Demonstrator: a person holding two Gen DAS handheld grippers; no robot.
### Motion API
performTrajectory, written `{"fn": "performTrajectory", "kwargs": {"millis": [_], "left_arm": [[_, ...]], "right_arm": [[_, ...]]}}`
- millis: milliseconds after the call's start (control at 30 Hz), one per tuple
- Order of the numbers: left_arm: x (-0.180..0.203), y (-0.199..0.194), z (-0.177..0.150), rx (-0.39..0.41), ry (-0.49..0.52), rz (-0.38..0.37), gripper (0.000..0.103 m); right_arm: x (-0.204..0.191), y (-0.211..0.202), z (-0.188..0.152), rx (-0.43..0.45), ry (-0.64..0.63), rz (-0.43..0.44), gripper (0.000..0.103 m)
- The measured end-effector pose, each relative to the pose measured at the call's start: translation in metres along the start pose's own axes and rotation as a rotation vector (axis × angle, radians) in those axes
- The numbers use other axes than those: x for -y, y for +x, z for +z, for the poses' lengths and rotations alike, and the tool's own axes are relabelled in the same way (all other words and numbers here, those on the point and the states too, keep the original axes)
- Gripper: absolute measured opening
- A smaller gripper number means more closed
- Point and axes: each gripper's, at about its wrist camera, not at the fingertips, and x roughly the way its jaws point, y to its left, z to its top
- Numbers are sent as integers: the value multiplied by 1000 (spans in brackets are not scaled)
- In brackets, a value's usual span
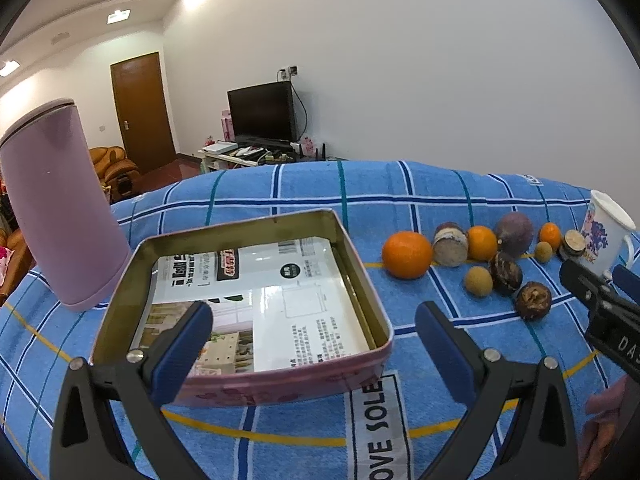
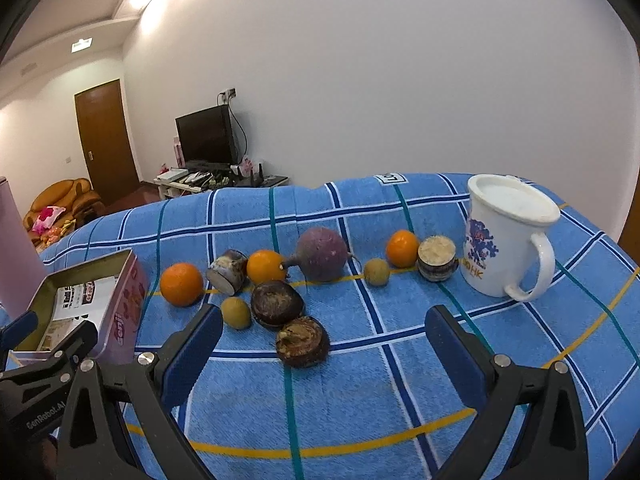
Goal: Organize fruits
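Fruit, loose, none yet sorted: every piece lies on the blue checked towel [image 2: 360,380] that covers the surface, and the pink tin [image 1: 280,388] holds only printed leaflets [image 1: 280,292].

Contents of the spread, left to right in the right wrist view:
- large orange [image 2: 181,283], nearest the tin but apart from it;
- cut sugarcane section [image 2: 228,272], lying on its side, touching or just beside a second orange [image 2: 265,266];
- purple passion fruit [image 2: 322,254] with stem, behind the others;
- two small tan longans, one in front [image 2: 236,312], one further right [image 2: 377,271];
- two dark water chestnuts, one [image 2: 276,303] touching the other [image 2: 303,341];
- small orange [image 2: 402,248] beside an upright sugarcane section [image 2: 437,258], which stands just beside the white mug [image 2: 504,240].

Also present: lilac flask [image 1: 60,208], upright, left of the tin.

Left tongs [image 1: 312,340]: spread wide, holding nothing, poised above the near side of the tin.
Right tongs [image 2: 324,344]: spread wide, holding nothing, the nearer water chestnut lying between the fingers' line of sight.

Progress, by judgement: at the very start. Nothing is in the tin; all ten pieces remain to be moved, presumably into it, with the near chestnut the likeliest first pick.
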Motion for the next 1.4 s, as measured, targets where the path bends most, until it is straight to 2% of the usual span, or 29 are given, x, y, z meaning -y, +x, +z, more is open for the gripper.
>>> {"fn": "performTrajectory", "kwargs": {"millis": [133,167,233,267,367,467,533,600,700,733,767,833,933,1000,1100,1167,1233,1300,1400], "left_arm": [[-1,0,1,-13,-7,-26,103],[-1,0,1,-16,-5,-29,103],[0,0,1,-24,3,-32,103],[1,0,1,-27,7,-32,103],[2,-1,1,-38,15,-52,103],[2,0,1,-38,11,-43,102],[1,1,1,-42,12,-33,95],[0,2,2,-47,10,-45,94],[6,-1,2,-24,39,-55,94],[7,-2,2,-16,50,-56,94],[10,-5,2,0,65,-57,95],[16,-8,2,20,83,-70,97],[26,-7,1,2,89,-105,99],[37,-6,3,-29,107,-111,99],[57,-12,11,-28,128,-133,99],[70,-12,18,-31,139,-154,99],[87,-6,26,-56,151,-172,99],[107,6,32,-85,167,-202,96],[132,27,36,-149,175,-245,84]], "right_arm": [[20,3,3,-38,47,21,98],[26,5,3,-49,58,19,94],[37,10,3,-86,89,20,78],[43,15,2,-116,111,34,76],[42,27,-2,-175,121,85,74],[25,32,-2,-193,56,137,72],[9,37,-2,-201,-4,128,72],[3,45,-2,-222,-27,119,71],[2,62,-4,-294,-25,137,49],[3,64,-5,-301,-20,148,44],[3,64,-5,-295,-19,155,41],[1,64,-5,-297,-33,157,41],[-2,60,-8,-295,-60,142,40],[2,53,-9,-287,-31,141,40],[24,37,-2,-235,58,148,40],[39,24,3,-172,96,98,40],[52,10,9,-104,124,5,40],[65,3,13,-71,158,-42,40],[83,1,18,-54,214,-89,41]]}}
